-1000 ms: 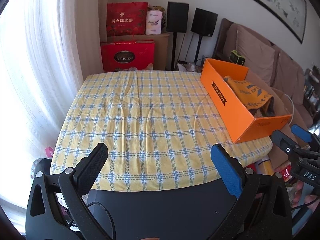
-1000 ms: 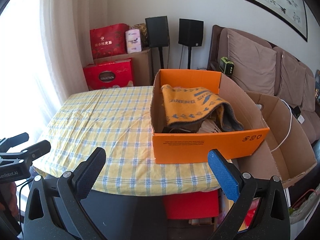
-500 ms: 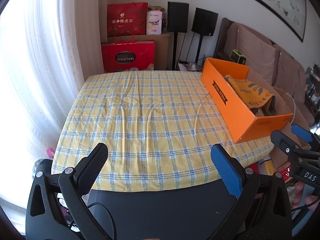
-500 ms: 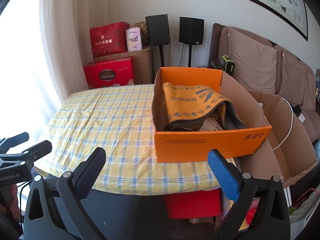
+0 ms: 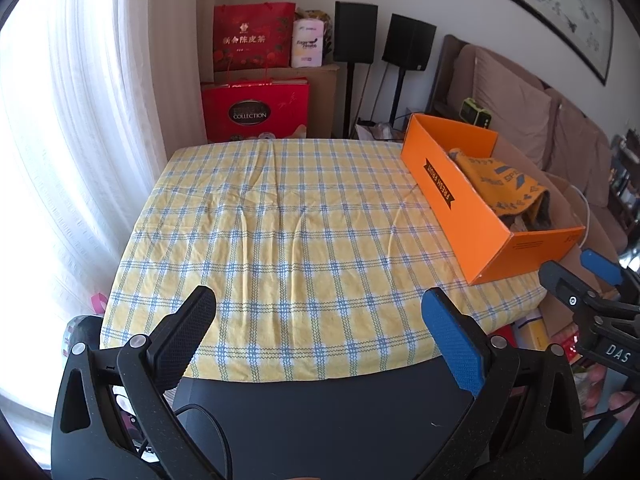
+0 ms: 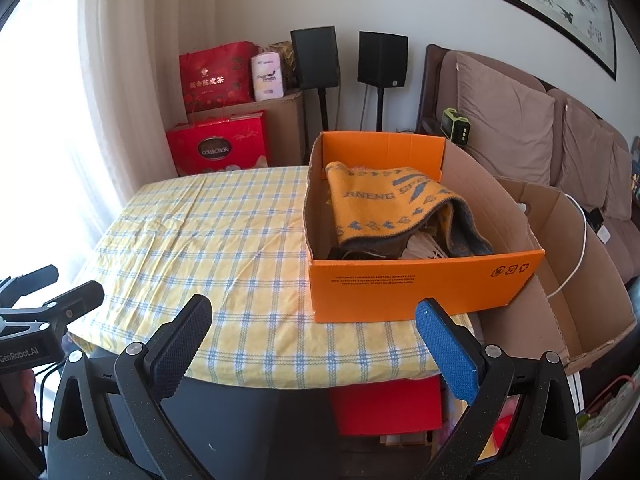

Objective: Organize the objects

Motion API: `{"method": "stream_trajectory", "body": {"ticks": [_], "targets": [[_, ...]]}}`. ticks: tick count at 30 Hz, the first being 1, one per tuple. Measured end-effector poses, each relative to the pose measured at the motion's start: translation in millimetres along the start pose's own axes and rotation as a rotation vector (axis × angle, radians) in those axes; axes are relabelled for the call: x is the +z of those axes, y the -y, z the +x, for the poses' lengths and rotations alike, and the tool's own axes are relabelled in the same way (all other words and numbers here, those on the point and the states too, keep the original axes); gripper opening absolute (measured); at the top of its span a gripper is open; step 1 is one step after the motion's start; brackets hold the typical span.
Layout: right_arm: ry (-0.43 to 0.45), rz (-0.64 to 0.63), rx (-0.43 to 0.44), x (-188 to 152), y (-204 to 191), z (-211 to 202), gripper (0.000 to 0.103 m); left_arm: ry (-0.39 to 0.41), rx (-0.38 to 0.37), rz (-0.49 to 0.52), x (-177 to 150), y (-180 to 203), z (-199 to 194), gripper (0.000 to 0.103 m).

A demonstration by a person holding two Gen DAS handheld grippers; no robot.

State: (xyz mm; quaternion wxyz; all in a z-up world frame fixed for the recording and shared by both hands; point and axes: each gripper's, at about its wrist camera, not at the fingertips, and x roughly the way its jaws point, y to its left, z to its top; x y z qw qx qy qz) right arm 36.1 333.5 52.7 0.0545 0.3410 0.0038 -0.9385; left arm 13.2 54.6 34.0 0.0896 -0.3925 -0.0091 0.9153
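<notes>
An orange cardboard box (image 6: pixel 420 288) stands on the right side of the table with the yellow checked cloth (image 6: pixel 224 236). An orange and grey scarf (image 6: pixel 392 204) lies draped over other things inside it. The box also shows in the left wrist view (image 5: pixel 472 216), with the scarf (image 5: pixel 504 184) in it. My left gripper (image 5: pixel 320 316) is open and empty, held off the near edge of the table. My right gripper (image 6: pixel 312 328) is open and empty, just short of the box's near wall.
Red gift bags (image 5: pixel 252 112), a tissue pack (image 5: pixel 306 44) and two black speakers (image 5: pixel 356 32) stand behind the table. A brown sofa (image 6: pixel 520 136) and a large open cardboard carton (image 6: pixel 560 248) are at the right. White curtains (image 5: pixel 80 120) hang at the left.
Both grippers have drifted slightly; the box appears a little lower and nearer in both views. Jaws stay open.
</notes>
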Motion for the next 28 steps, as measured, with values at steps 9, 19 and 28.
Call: {"method": "stream_trajectory", "body": {"ticks": [9,19,28], "targets": [[-0.001,0.001,0.002,-0.4,-0.2,0.4,0.103,-0.001,-0.001,0.0,-0.4,0.9,0.0,0.103],[-0.001,0.0,0.003,0.0,-0.1,0.0,0.103,-0.003,-0.003,-0.001,-1.3,2.8,-0.1,0.103],[-0.001,0.0,0.002,0.0,-0.8,-0.5,0.103,0.001,-0.004,0.0,-2.1,4.7,-0.5,0.103]]}}
